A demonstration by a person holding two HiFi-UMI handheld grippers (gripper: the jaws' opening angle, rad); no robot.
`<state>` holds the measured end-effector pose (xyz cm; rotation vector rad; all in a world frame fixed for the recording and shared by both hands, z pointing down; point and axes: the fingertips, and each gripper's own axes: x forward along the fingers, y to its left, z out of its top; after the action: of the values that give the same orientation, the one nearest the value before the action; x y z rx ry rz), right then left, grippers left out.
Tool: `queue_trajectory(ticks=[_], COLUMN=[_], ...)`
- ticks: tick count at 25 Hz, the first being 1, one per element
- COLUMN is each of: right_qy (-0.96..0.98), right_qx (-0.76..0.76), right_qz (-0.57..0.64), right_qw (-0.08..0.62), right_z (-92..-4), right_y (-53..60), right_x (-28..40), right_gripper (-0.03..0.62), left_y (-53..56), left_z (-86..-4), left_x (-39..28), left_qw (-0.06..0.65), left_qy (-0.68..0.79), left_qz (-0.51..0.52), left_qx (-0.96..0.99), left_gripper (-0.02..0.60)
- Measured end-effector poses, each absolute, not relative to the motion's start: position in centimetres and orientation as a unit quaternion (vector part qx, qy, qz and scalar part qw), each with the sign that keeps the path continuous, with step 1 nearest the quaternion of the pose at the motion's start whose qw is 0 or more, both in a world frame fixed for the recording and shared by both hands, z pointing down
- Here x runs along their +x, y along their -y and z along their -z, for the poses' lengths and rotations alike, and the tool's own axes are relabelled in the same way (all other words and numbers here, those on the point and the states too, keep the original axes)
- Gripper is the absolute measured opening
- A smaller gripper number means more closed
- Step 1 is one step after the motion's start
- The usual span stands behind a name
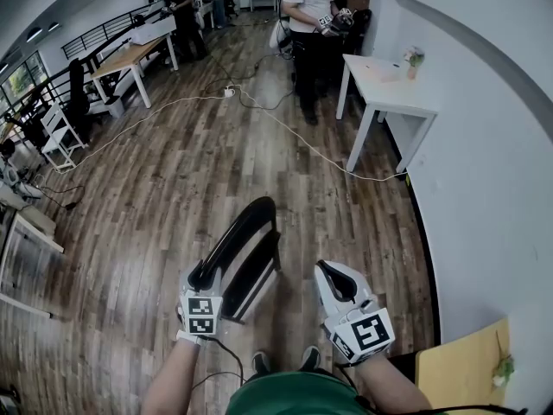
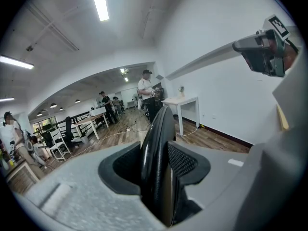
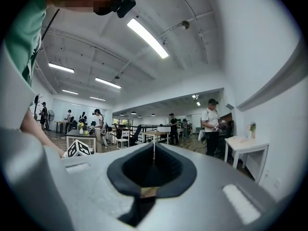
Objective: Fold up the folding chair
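Note:
The black folding chair (image 1: 246, 249) stands folded flat on the wooden floor just in front of me, its curved top edge pointing away. My left gripper (image 1: 200, 278) is shut on the near end of that edge; in the left gripper view the chair's black rim (image 2: 158, 143) runs straight up between the pads of the left gripper (image 2: 155, 173). My right gripper (image 1: 335, 277) hovers to the right of the chair, apart from it. In the right gripper view the right gripper (image 3: 153, 171) has its jaws shut with nothing between them.
A white table (image 1: 389, 89) stands against the white wall on the right. A person (image 1: 308, 24) stands beyond it. A light cable (image 1: 285, 128) snakes across the floor. A wooden tabletop corner (image 1: 462, 370) sits at my lower right. Desks and chairs (image 1: 60, 132) line the left.

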<state>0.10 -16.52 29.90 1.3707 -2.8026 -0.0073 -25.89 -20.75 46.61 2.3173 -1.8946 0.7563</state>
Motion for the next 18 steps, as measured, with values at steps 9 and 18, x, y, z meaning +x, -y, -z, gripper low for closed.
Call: queue_trajectory(ticks=[9, 18], right_qy=[0.898, 0.898], right_qx=[0.44, 0.44], right_qz=[-0.008, -0.008], right_qw=[0.008, 0.007], right_z=[-30.38, -30.52], right_y=[16.96, 16.97], right_x=[0.57, 0.8], right_gripper=[0.01, 0.011], left_y=[20.92, 20.87], left_z=[-46.86, -46.87], left_x=[-25.78, -25.69], left_qw=[0.029, 0.027], left_qy=[0.615, 0.616], left_qz=[-0.245, -0.246], left_qx=[0.749, 0.748], left_gripper=[0.184, 0.184])
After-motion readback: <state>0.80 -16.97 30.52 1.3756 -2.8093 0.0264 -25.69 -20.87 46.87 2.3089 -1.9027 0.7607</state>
